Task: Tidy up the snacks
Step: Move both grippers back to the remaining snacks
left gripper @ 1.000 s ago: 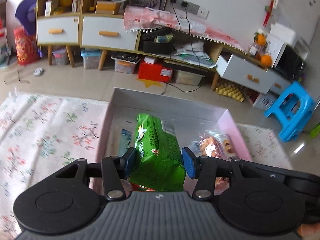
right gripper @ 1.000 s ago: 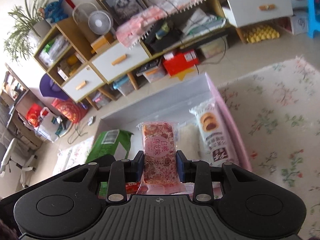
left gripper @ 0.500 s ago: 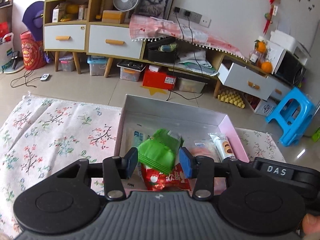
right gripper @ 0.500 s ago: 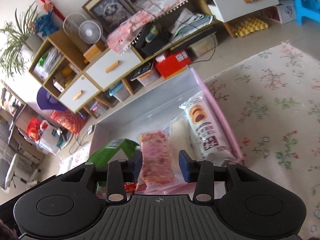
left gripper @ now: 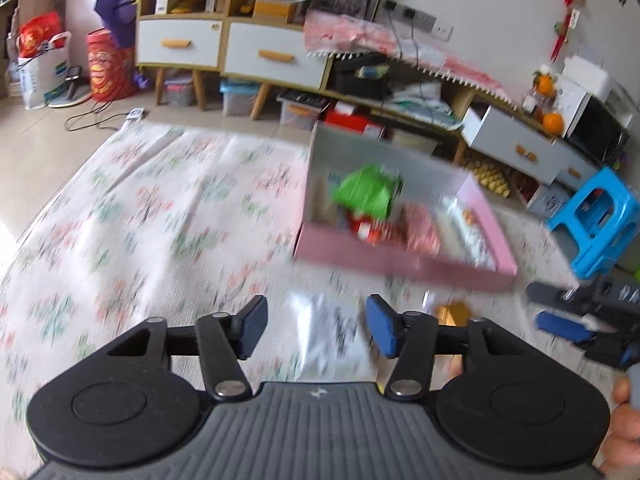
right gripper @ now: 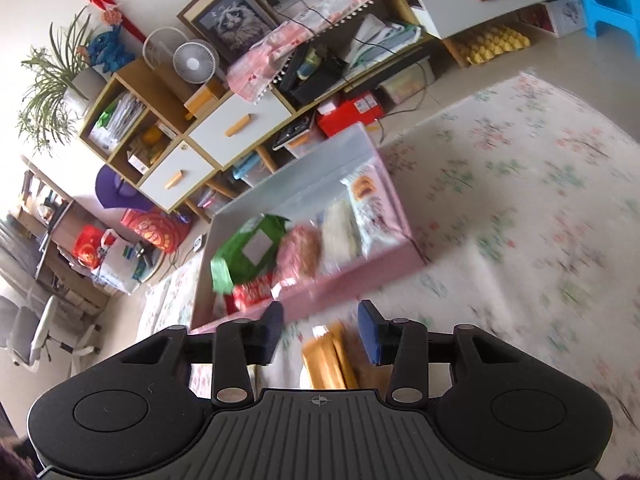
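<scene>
My left gripper point(left gripper: 314, 326) hung short of the pink box point(left gripper: 400, 264), its jaws opening with nothing gripped between them. My right gripper point(right gripper: 320, 334) did likewise, jaws spreading empty above what looked, through blur, like a yellow packet point(right gripper: 328, 360). Inside the box lay the green bag point(left gripper: 366, 196) and a pink packet point(right gripper: 300, 250).

Left claw point(left gripper: 314, 330) empty, jaws opening, over floral cloth point(left gripper: 160, 220). Pink box point(left gripper: 400, 264) beyond it holds green bag point(left gripper: 366, 194). Right claw point(left gripper: 560, 312) right of box.
</scene>
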Demonstrator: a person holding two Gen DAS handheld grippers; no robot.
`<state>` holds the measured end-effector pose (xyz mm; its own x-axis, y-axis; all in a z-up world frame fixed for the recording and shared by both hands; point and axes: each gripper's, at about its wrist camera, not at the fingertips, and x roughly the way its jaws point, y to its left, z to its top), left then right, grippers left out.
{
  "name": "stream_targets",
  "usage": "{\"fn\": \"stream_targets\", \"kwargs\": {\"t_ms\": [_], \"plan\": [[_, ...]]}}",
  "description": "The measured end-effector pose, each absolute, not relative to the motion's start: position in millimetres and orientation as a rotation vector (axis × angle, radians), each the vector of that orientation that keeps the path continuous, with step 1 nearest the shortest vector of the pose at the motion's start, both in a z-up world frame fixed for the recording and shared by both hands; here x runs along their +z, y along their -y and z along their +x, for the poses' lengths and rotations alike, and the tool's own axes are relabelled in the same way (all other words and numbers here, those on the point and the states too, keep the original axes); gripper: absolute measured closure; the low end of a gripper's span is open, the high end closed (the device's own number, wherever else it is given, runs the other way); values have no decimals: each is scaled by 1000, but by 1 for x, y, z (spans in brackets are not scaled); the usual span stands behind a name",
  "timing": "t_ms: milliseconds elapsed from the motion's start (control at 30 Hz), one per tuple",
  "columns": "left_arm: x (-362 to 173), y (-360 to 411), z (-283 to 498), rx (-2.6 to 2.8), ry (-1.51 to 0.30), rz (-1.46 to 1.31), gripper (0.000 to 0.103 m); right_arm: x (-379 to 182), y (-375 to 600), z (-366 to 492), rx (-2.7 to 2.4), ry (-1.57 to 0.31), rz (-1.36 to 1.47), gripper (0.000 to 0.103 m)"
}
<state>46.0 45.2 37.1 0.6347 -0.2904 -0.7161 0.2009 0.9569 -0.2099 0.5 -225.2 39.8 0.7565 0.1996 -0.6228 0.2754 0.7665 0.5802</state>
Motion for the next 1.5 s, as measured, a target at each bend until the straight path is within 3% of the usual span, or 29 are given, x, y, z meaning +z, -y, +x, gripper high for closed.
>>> {"fn": "stream_targets", "kwargs": {"t_ms": [100,200,267,367,467,667,800,1167,1367,1500], "plan": [[31,-40,32,-269,-847,-74,50,33,220,-12,-61,-756,672,47],[27,-39,22,-251,-836,-57,39,23,217,-21,-74,-785,665,47],[23,-38,19,-254,-848,-37,42,17,219,-28,-81,-805,685,47],[25,-36,18,-247,-834,-21,40,14,220,-36,-97,-804,705,47],[23,-34,14,-241,-837,-24,39,14,219,-45,-125,-787,697,40],[19,-34,4,-236,-856,-48,38,18,217,-54,-170,-787,639,38],[19,-34,-2,-223,-864,-55,34,20,214,-60,-198,-783,562,27],[20,-25,-8,-260,-884,-64,33,15,221,-69,-176,-815,615,26],[18,-25,-11,-269,-892,-65,27,17,220,-72,-177,-834,637,26],[15,-26,-8,-282,-921,-84,22,19,211,-71,-162,-838,593,17]]}}
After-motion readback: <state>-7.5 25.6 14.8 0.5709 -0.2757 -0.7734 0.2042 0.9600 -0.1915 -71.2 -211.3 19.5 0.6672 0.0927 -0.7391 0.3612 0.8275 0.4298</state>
